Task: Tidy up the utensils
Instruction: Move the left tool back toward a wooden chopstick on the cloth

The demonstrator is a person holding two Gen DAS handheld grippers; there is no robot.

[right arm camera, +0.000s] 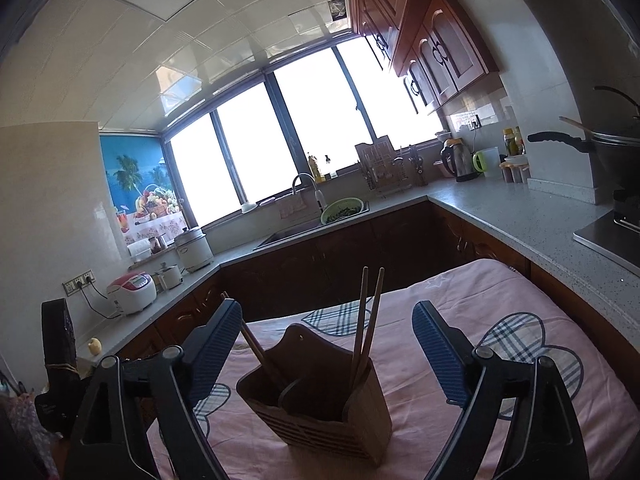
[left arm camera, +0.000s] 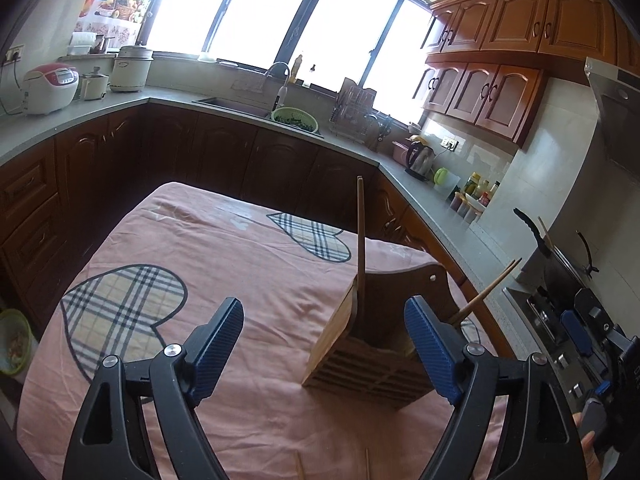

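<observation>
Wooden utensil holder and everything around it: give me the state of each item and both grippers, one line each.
Wooden utensil holder: upright on the pink cloth, two compartments.
Chopstick pair: standing in the right compartment, leaning slightly.
Other chopsticks: in the left compartment, tilted left.
Loose chopsticks: lying on the cloth, near edge.
Left gripper: open, empty.
Right gripper: open, empty.
Pink cloth: spread, wrinkled.

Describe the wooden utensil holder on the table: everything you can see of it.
The wooden utensil holder is a dark-brown box with a slotted front, a raised arched back with a hanging hole, and a curved inner divider. It stands upright on the pink tablecloth. Chopsticks lean in both compartments. Neither gripper touches it.
</observation>
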